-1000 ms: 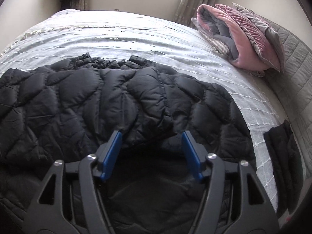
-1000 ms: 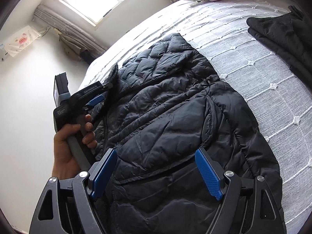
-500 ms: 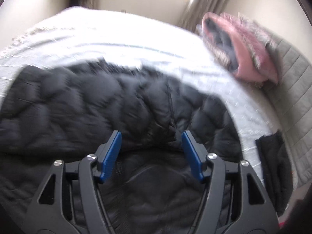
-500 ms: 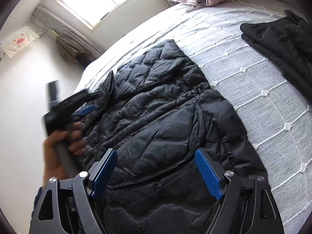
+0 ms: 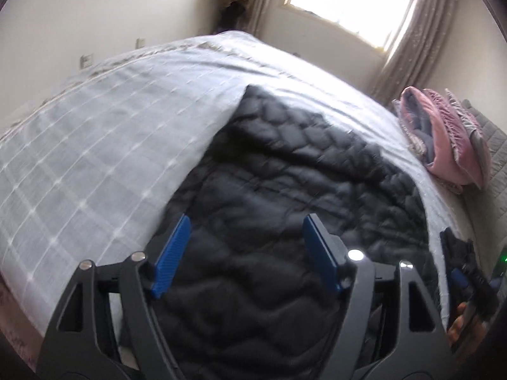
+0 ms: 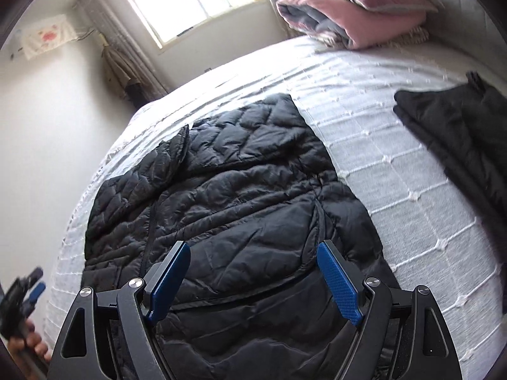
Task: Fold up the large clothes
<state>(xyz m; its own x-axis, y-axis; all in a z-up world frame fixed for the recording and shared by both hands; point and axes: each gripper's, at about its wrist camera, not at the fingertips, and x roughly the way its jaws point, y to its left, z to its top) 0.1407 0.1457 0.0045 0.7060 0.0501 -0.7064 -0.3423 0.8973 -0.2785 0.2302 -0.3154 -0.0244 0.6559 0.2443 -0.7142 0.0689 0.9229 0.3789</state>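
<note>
A black quilted puffer jacket [image 6: 228,196] lies spread flat on the bed, also seen in the left wrist view [image 5: 285,205]. My left gripper [image 5: 245,250] is open and empty, held above the jacket's near left edge; it also shows at the lower left of the right wrist view [image 6: 27,288]. My right gripper [image 6: 252,281] is open and empty above the jacket's near hem; it also shows at the right edge of the left wrist view [image 5: 465,281].
The bed has a white gridded cover [image 6: 396,164]. A folded pink and grey quilt [image 6: 348,12] lies at the head. Dark folded clothing [image 6: 459,133] lies on the right side. A window [image 6: 193,0] and curtains stand behind.
My left gripper has swung away to the left and back from the jacket, so its view now looks along the jacket. The right gripper has pulled back a little.
</note>
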